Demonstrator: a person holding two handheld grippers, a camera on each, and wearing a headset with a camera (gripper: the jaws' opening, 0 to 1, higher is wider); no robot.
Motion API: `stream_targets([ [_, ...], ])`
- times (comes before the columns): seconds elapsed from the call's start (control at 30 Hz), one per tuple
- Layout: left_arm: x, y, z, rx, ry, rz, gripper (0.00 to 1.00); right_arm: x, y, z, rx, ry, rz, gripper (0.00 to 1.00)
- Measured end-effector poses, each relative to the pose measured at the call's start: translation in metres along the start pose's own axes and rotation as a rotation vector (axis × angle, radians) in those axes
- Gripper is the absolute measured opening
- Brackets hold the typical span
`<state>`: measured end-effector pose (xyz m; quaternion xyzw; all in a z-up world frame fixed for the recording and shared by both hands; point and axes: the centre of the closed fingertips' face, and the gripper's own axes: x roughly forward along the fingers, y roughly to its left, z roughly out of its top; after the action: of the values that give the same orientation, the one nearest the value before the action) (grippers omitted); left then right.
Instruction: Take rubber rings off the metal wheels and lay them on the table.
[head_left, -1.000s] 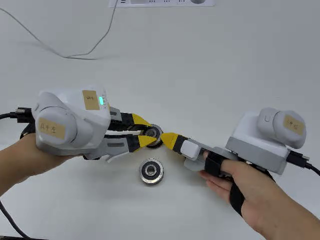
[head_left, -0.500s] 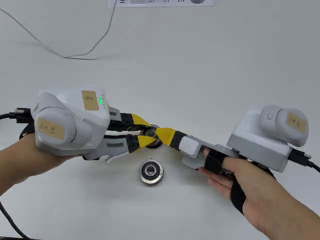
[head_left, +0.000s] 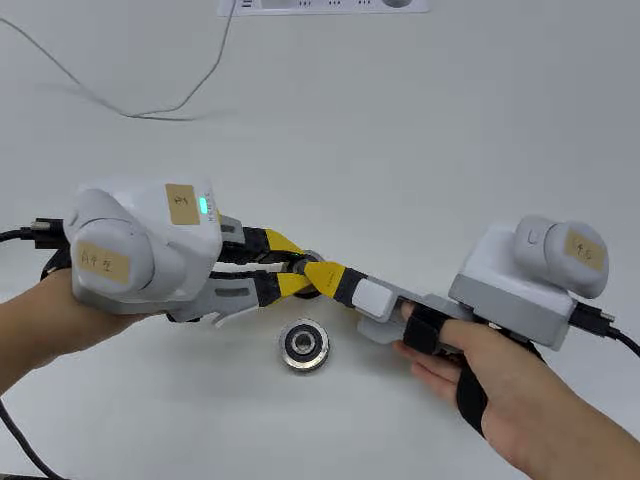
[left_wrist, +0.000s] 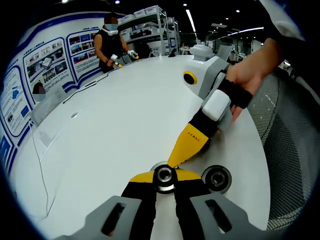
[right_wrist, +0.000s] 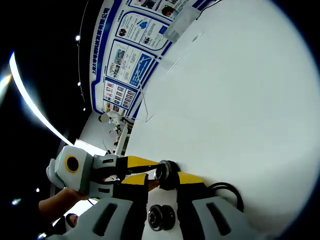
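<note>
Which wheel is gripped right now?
The farther wheel, clamped in the left tongs; the nearer wheel lies free on the table.

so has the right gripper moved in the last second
Yes. The right gripper has slid left, toward the left gripper and its held wheel, judged against the loose wheel on the table.

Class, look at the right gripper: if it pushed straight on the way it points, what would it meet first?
The metal wheel held in the left gripper. The right gripper seems to be at it, though exact contact is unclear. Behind the wheel lie the left gripper's jaws.
</note>
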<state>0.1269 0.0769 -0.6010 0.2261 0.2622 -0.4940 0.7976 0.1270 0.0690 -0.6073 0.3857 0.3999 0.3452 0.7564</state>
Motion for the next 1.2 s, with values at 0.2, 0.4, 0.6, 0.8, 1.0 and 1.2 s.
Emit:
stream_targets([
  [0.2,0.0,0.0,0.0,0.004,0.0,0.0,0.13,0.0,0.004,-0.002,0.018,0.007,0.002,0.29],
  [0.4,0.0,0.0,0.0,0.006,0.0,0.0,0.13,0.002,0.009,-0.002,0.021,0.006,-0.001,0.35],
  [0.6,0.0,0.001,0.0,0.007,0.001,0.001,0.13,0.001,0.014,-0.005,0.033,0.013,0.007,0.33],
  [0.8,0.0,0.001,0.0,0.004,0.001,0.002,0.13,0.002,0.011,0.0,0.042,-0.018,0.02,0.34],
  [1.0,0.0,0.002,0.0,0.001,0.0,0.002,0.13,-0.002,0.004,0.003,0.088,-0.024,0.048,0.29],
  [1.2,-0.001,0.001,0.001,0.0,-0.001,0.002,0.13,-0.002,0.006,0.0,0.045,-0.008,0.052,0.25],
])
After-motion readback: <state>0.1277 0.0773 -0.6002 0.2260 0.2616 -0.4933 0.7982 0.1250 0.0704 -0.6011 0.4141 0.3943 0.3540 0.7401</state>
